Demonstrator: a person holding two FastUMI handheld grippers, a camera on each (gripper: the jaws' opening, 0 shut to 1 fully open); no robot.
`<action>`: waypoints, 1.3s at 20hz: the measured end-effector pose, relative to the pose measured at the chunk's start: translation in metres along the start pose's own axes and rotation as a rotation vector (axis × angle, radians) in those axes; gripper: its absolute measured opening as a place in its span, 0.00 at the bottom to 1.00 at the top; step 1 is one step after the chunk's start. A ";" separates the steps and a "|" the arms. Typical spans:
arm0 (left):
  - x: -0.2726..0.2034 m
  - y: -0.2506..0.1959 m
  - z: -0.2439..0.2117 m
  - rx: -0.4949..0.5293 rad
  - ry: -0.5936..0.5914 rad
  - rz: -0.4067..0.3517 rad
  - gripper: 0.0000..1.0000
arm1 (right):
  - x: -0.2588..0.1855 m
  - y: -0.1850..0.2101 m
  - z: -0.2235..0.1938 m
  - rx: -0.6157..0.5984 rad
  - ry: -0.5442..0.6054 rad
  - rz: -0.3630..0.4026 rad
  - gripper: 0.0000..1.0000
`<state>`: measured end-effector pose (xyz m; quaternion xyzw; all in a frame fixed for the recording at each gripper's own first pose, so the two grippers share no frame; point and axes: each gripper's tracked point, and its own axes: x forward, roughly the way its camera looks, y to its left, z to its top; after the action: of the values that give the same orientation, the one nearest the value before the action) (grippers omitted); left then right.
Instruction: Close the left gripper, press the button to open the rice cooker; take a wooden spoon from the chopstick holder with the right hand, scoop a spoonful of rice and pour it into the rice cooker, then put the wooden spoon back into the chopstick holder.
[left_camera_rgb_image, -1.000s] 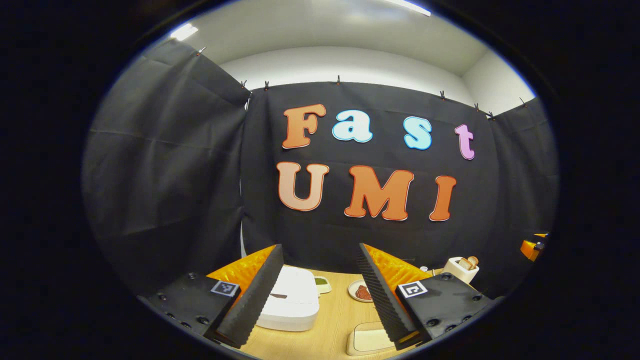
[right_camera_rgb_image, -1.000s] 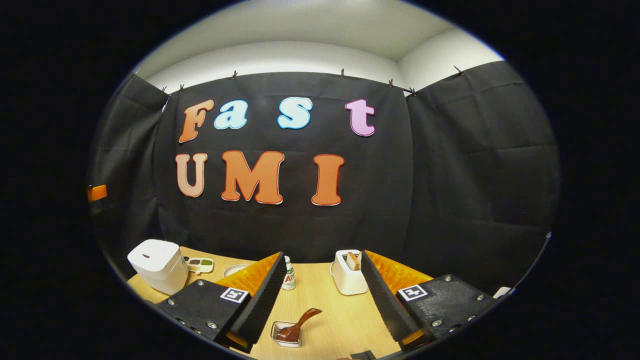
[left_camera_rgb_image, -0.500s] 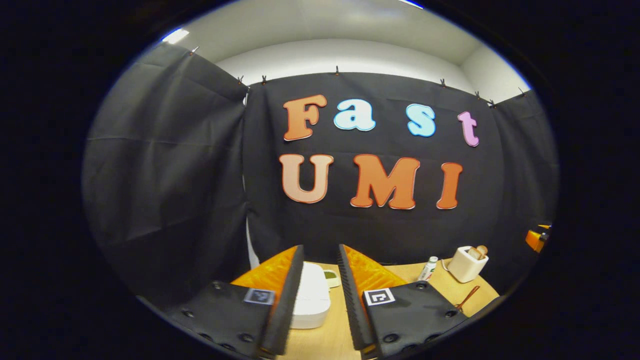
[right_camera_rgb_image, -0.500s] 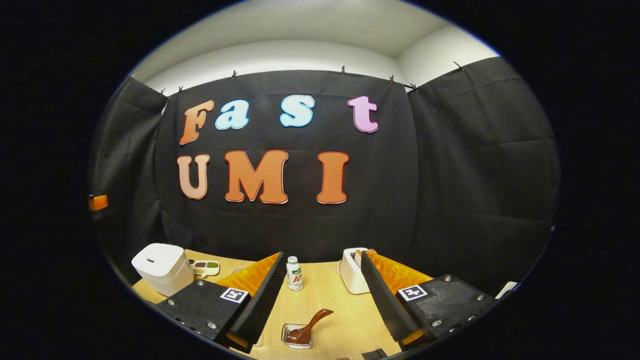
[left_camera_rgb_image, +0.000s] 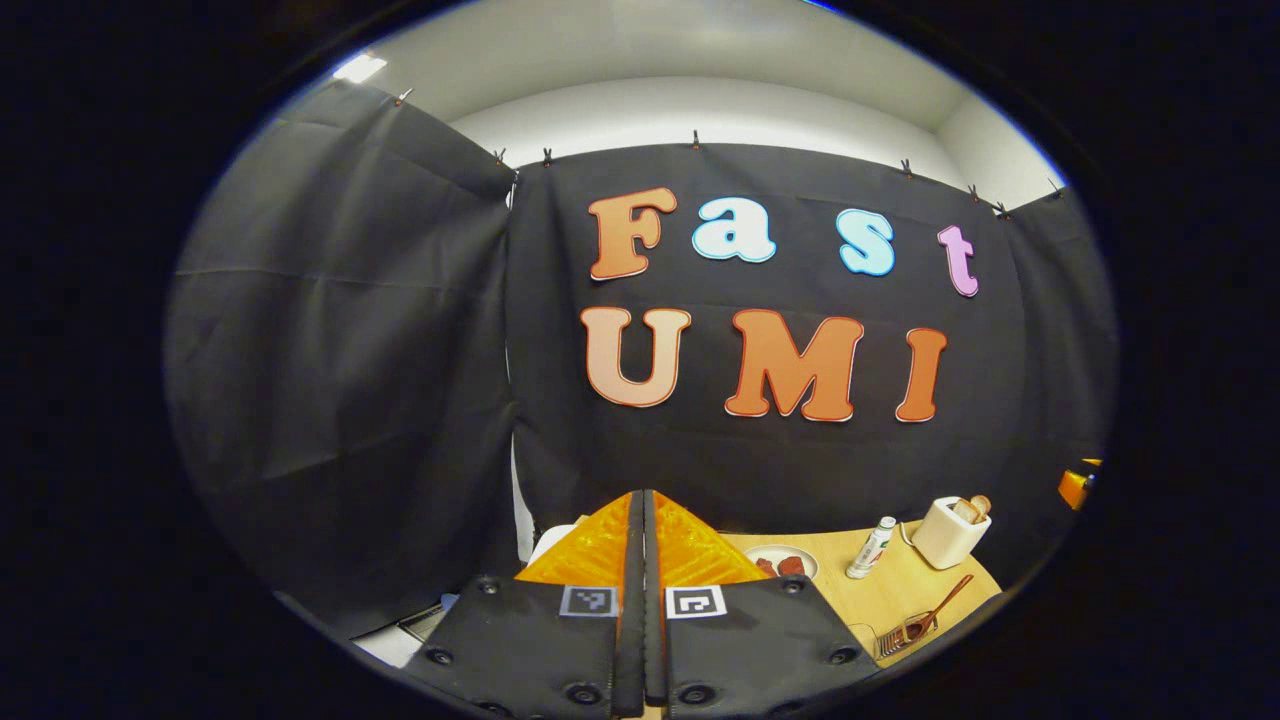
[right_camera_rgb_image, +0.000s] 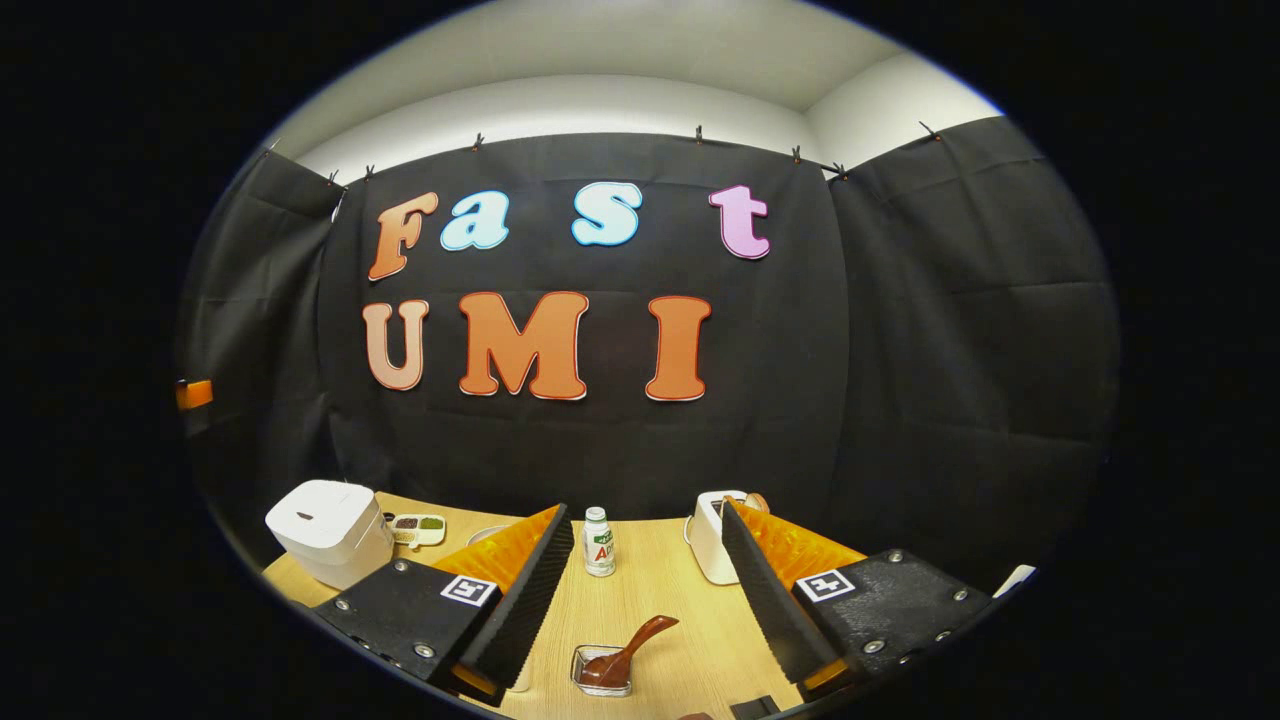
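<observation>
up front, white boxy rice cooker (right_camera_rgb_image: 330, 530), wooden spoon (right_camera_rgb_image: 628, 655)

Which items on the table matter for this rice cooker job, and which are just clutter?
Belong to the job:
rice cooker, lid down
wooden spoon
chopstick holder, spoon in it
left tongs, shut
right tongs, open

Just lying about:
toaster
small bottle
divided dish
plate
</observation>
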<state>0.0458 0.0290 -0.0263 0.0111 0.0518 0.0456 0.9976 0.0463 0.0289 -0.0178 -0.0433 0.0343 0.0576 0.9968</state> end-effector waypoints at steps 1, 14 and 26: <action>0.005 0.005 0.000 -0.005 0.014 -0.001 0.04 | 0.000 0.001 0.000 0.002 0.003 0.000 0.93; 0.098 0.016 -0.063 0.000 0.312 -0.119 0.02 | 0.007 0.012 -0.029 0.021 0.087 -0.016 0.93; 0.153 0.008 -0.185 0.014 0.587 -0.199 0.05 | 0.010 0.008 -0.035 -0.009 0.116 -0.097 0.93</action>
<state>0.1777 0.0538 -0.2262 -0.0006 0.3387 -0.0515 0.9395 0.0533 0.0350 -0.0541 -0.0528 0.0895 0.0069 0.9946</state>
